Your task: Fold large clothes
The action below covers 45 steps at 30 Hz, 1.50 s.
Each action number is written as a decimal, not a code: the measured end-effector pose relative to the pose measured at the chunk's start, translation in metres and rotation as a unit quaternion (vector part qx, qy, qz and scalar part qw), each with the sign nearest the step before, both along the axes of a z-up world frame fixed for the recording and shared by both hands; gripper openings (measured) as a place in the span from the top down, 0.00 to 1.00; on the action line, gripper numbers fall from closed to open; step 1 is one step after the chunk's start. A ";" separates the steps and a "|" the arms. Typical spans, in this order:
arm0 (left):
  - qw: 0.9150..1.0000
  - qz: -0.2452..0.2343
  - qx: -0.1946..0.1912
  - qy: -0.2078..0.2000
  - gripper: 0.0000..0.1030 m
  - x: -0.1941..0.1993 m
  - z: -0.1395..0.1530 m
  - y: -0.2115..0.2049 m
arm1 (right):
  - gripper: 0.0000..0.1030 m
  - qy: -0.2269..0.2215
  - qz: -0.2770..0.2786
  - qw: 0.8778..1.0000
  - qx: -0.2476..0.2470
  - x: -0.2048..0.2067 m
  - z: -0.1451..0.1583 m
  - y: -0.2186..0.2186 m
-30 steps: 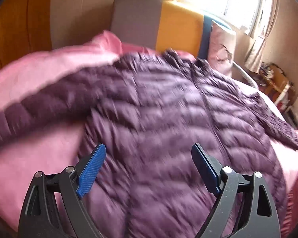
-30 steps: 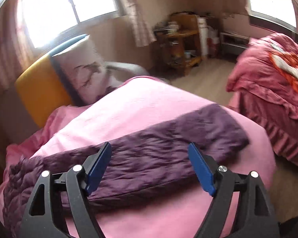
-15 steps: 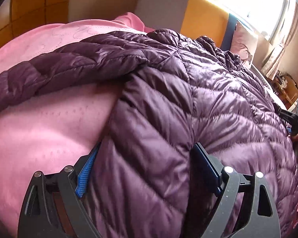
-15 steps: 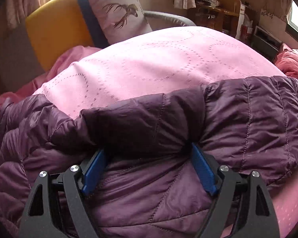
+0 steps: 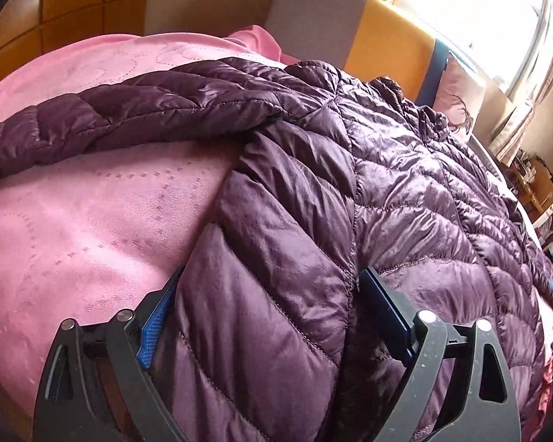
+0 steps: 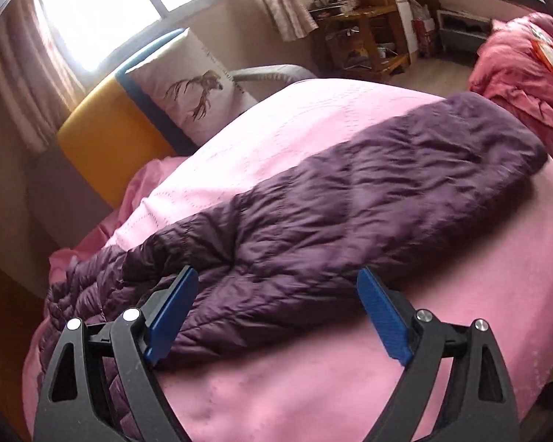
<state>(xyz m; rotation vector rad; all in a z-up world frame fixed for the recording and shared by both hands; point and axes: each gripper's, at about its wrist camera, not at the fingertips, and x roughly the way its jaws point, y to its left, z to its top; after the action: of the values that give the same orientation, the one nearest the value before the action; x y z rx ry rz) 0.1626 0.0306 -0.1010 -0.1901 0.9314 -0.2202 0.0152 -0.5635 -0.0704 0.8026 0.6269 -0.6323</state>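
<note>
Left gripper (image 5: pixel 272 316) straddles the side edge of a purple quilted jacket (image 5: pixel 405 191) on a pink bedspread (image 5: pixel 73 228); right gripper (image 6: pixel 276 316) hangs open above a sleeve (image 6: pixel 368 199).

Left fingers stand wide apart with a fold of the jacket's body bulging between the blue pads (image 5: pixel 155 335), not visibly pinched. Only the left view shows the jacket's spread body and its other sleeve (image 5: pixel 129 114) stretching left; only the right view shows a deer-print pillow (image 6: pixel 195 92), a wooden shelf (image 6: pixel 368 37) and a second bed (image 6: pixel 527 62). Half a second ago the right gripper pressed close into the sleeve; now it has lifted clear, fingers wide, holding nothing, the sleeve lying flat beyond its tips.
</note>
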 end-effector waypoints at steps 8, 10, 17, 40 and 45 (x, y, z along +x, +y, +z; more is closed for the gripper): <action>1.000 0.019 -0.024 0.009 0.11 -0.002 0.011 0.010 | 0.33 -0.048 -0.148 0.982 0.109 -0.098 -0.028 -0.087; 1.000 0.018 -0.022 0.008 0.11 -0.004 0.015 0.012 | 0.34 -0.061 -0.166 0.976 0.123 -0.099 -0.026 -0.108; 0.999 0.036 -0.025 -0.014 0.04 -0.007 0.032 0.028 | 0.94 -0.040 -0.196 0.976 0.086 -0.076 0.016 -0.132; 0.993 -0.035 -0.110 0.010 0.05 0.041 0.064 0.005 | 0.85 -0.024 0.452 0.892 -0.005 0.247 0.062 0.337; 0.987 -0.047 -0.154 0.026 0.07 0.068 0.067 -0.002 | 0.28 -0.065 0.450 0.890 0.023 0.216 0.064 0.320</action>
<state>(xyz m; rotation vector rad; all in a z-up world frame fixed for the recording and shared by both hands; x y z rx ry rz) 0.2302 0.0288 -0.0343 -0.4401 0.9553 -0.4487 0.2307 -0.2435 -0.0064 0.5044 0.8035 0.2877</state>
